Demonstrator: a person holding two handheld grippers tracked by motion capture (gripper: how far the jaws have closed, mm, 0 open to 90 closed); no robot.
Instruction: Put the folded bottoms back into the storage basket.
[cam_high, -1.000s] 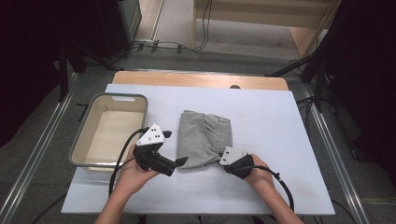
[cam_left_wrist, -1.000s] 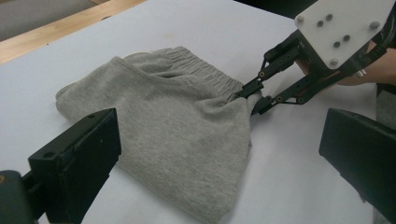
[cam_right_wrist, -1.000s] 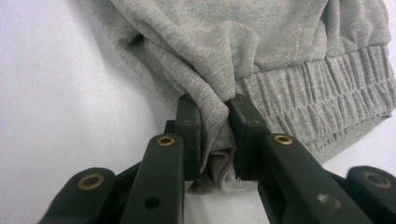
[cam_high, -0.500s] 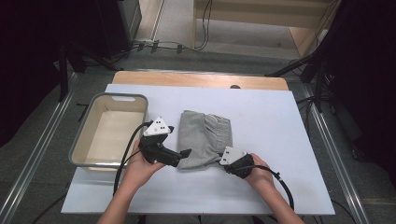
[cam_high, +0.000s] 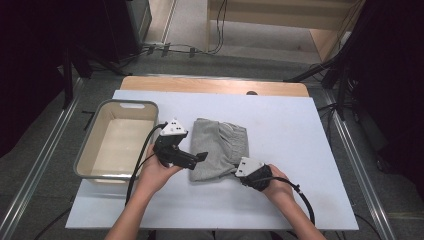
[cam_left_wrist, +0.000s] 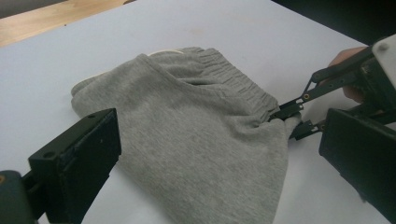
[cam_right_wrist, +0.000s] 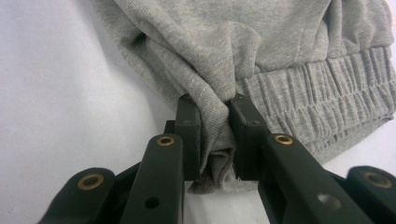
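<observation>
While grey shorts (cam_high: 220, 148) lie mid-counter (cam_high: 300, 150) right of the tub (cam_high: 120, 107), bare counter surrounds them. Left gripper (cam_left_wrist: 210, 158) fingers hang spread over the shorts (cam_left_wrist: 196, 140). Right gripper (cam_right_wrist: 215, 135) fingers pinch the shorts' (cam_right_wrist: 261, 42) corner beside the waistband.

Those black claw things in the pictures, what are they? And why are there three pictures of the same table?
They are grippers: hand tools with two black jaws that pinch, a bit like tongs. A person holds one in each hand. The top picture comes from a camera high above the table. The other two come from little cameras riding on the grippers, looking along their jaws. On the white table lies folded grey clothing with a stretchy waistband, and beside it a tub with nothing in it. The right gripper is pinching a corner of the clothing tightly. The left gripper has its jaws wide open at the clothing's other side and holds nothing.
</observation>
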